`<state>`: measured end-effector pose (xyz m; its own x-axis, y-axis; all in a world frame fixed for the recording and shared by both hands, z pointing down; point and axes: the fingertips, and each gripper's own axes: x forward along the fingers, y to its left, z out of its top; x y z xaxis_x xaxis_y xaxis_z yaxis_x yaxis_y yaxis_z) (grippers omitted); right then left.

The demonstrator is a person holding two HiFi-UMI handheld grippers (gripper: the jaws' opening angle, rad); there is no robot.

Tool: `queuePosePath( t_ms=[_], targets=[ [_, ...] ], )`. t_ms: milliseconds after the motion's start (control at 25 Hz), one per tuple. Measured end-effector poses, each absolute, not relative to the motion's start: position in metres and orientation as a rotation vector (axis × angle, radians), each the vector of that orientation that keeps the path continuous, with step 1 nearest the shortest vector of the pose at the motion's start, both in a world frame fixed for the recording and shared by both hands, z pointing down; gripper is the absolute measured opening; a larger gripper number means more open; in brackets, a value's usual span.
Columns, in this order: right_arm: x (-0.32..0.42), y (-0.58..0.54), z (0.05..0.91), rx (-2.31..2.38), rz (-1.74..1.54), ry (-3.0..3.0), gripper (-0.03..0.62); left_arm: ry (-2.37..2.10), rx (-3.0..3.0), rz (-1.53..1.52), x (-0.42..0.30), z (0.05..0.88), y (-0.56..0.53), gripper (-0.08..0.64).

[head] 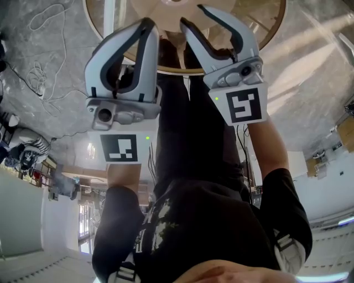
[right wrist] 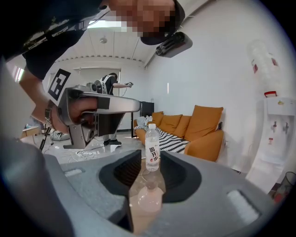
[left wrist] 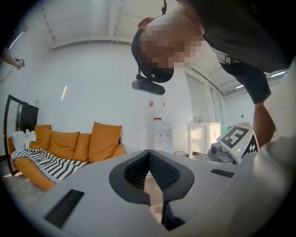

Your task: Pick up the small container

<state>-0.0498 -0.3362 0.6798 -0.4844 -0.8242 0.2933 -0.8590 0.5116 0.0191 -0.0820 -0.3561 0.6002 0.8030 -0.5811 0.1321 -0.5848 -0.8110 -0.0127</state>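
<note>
A small clear water bottle (right wrist: 152,148) with a white label stands upright on a glossy round table (head: 265,27), and its reflection shows in the tabletop. In the right gripper view it sits beyond my right gripper (right wrist: 150,156), seen through the gap between the open, empty jaws. My left gripper (left wrist: 148,155) is shut with its pads meeting and nothing between them. In the head view both grippers point at the table's near edge, the left gripper (head: 146,23) beside the right gripper (head: 193,16). I cannot pick out the bottle in the head view.
An orange sofa (right wrist: 194,129) with a striped blanket stands behind the table. A water dispenser (left wrist: 162,134) and a white cabinet (left wrist: 203,134) line the wall. Cables (head: 44,72) lie on the grey floor. Another person (right wrist: 111,83) stands far back.
</note>
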Motion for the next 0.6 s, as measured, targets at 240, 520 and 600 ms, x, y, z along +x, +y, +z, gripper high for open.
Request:
queuePosePath(
  t_ms=[240, 520, 600],
  targets=[
    [-0.052, -0.337, 0.717, 1.379, 0.200, -2.482, 0.153, -0.955, 2.934, 0.201, -0.081, 0.631, -0.359, 0.008],
    [-0.064, -0.349, 0.768, 1.377, 0.231, -2.474, 0.158, -0.934, 2.906, 0.238, -0.094, 0.685, -0.365, 0.008],
    [-0.064, -0.354, 0.784, 1.373, 0.240, -2.474, 0.163, -0.929, 2.896, 0.247, -0.094, 0.700, -0.367, 0.008]
  ],
)
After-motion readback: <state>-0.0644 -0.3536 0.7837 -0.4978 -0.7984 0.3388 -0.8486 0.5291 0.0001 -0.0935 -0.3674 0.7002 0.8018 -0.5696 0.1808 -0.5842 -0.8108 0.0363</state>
